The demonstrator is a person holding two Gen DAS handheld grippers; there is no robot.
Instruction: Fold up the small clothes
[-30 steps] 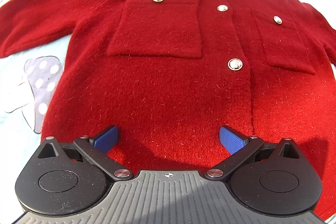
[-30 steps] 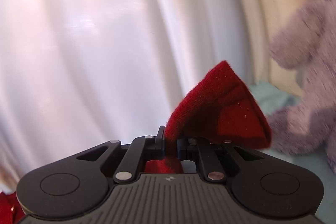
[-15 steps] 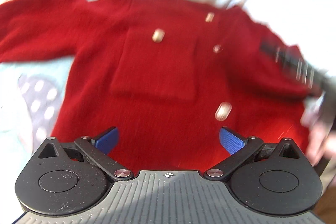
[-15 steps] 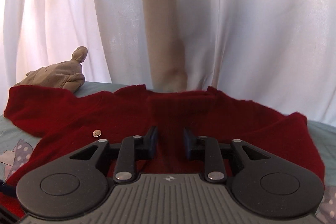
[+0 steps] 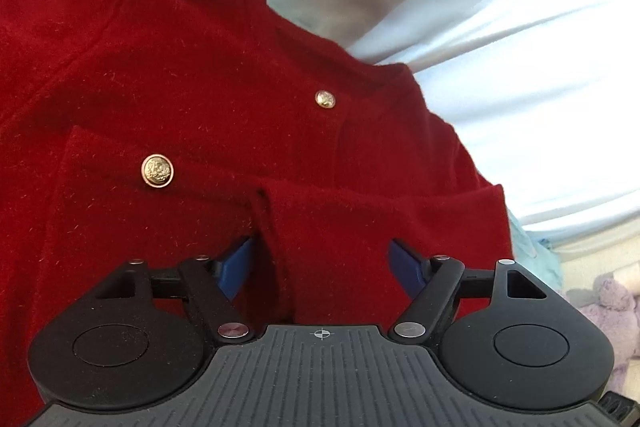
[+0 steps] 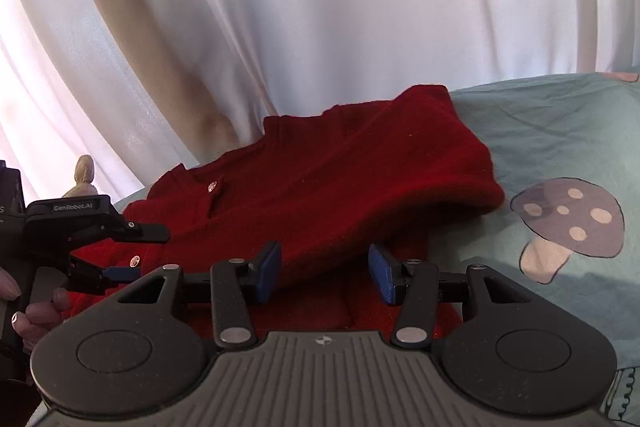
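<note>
Lying front-up on a pale blue sheet [image 6: 560, 131], the red cardigan [image 5: 200, 75] has one sleeve [image 6: 400, 179] folded across its chest, the rounded fold edge toward the mushroom print [image 6: 568, 223] on the sheet. Two gold buttons show in the left wrist view: one [image 5: 157, 171] on the breast pocket, one [image 5: 325, 99] on the placket near the neckline.

Left claw [image 5: 322, 265]: released, jaws wide apart, blue pads [image 5: 236, 267] either side of the folded sleeve's cuff end. Fabric lies between the pads, but neither pad is seen pressing on it. In the right wrist view the same claw [image 6: 132, 251] appears at the left edge, held in the person's hand [image 6: 36, 311], just over the cardigan's buttoned front.

Right claw [image 6: 324, 273]: released, jaws apart, blue pads [image 6: 266, 271] low over the cardigan's lower part, just below the folded sleeve. Whether the pads touch the cloth cannot be told.

Surroundings: white curtain [image 6: 320, 7] behind the cardigan in both views. A beige soft toy [image 6: 82, 179] sits beyond the far shoulder of the cardigan. A lilac plush toy [image 5: 612, 303] shows at the right edge of the left wrist view, apart from the cardigan
</note>
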